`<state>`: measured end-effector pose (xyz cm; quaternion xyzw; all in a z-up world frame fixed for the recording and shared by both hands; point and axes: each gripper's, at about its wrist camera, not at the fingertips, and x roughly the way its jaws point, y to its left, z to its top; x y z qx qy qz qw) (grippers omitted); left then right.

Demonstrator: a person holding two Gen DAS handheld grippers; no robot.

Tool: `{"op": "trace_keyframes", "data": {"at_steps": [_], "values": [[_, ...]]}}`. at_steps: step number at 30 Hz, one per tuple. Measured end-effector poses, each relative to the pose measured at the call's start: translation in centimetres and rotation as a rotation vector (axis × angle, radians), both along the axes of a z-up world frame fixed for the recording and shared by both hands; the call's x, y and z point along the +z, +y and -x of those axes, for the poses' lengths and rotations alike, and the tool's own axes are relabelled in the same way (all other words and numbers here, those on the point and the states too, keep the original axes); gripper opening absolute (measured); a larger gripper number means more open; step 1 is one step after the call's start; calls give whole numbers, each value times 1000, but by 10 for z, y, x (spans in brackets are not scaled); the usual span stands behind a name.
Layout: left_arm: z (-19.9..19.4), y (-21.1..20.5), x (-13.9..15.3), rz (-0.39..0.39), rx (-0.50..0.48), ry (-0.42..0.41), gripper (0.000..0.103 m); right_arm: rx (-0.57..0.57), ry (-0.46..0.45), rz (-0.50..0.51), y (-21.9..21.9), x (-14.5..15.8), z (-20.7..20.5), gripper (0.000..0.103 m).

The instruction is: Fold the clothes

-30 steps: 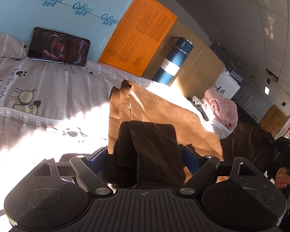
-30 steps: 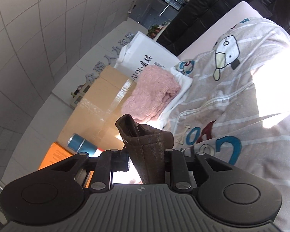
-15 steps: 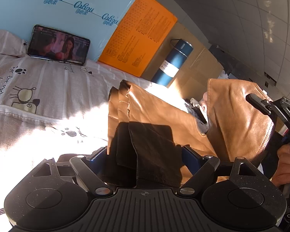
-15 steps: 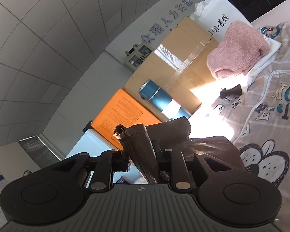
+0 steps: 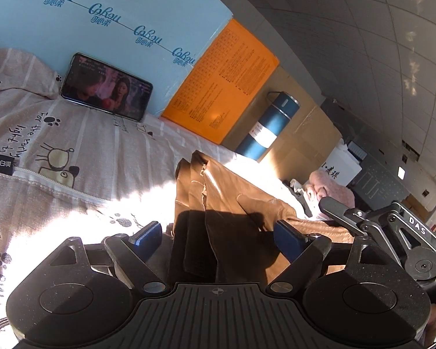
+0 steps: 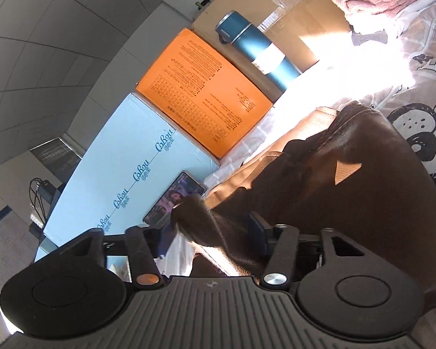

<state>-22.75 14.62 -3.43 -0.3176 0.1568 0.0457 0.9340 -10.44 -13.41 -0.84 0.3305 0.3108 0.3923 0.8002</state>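
Note:
A brown leather garment [image 5: 218,197] lies folded on the printed bed cover [image 5: 72,145]. My left gripper [image 5: 218,232] is open, its blue pads on either side of the garment's near end, which lies between them. My right gripper [image 6: 209,232] has its jaws apart, and an edge of the same garment [image 6: 348,189] lies loose between them. The right gripper also shows at the right of the left wrist view [image 5: 392,232], low over the folded garment.
A phone [image 5: 104,87] playing video leans on a light blue box [image 5: 116,14]. An orange box [image 5: 223,87], a blue flask [image 5: 270,128] and cardboard boxes stand behind. A pink knit [image 5: 331,189] on white cloth lies at the right.
My right gripper carried the garment's far end over toward the left gripper and laid it down, then its jaws opened. The left gripper stayed in place, open.

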Motion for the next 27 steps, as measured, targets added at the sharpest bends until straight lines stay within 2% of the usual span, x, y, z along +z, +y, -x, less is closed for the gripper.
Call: {"op": "trace_keyframes", "data": {"at_steps": [1,3,7,10,14,18,23,25,27], "values": [[2,1,1,3,15,-11,86,12,0,-14,-2,0,4,76],[5,3,3,4,34,-36,86,27,0,-29,-7,0,13,81],[11,0,8,-7,22,-97,86,-16,-14,-12,-27,10,35,83],[15,-7,11,-37,8,-144,87,-71,-56,17,-49,22,48,87],[14,-9,11,-51,-4,-161,89,-137,-111,45,-77,31,49,94],[10,-9,10,-54,-27,-154,91,-173,-164,117,-94,30,25,101],[0,-22,17,-34,-97,-93,91,-258,-234,305,-99,20,-25,102],[-5,-31,23,-40,-125,-72,95,-233,-228,315,-95,15,-45,102],[-15,-39,28,-83,-137,-25,97,-184,-236,292,-87,14,-59,102]]}}
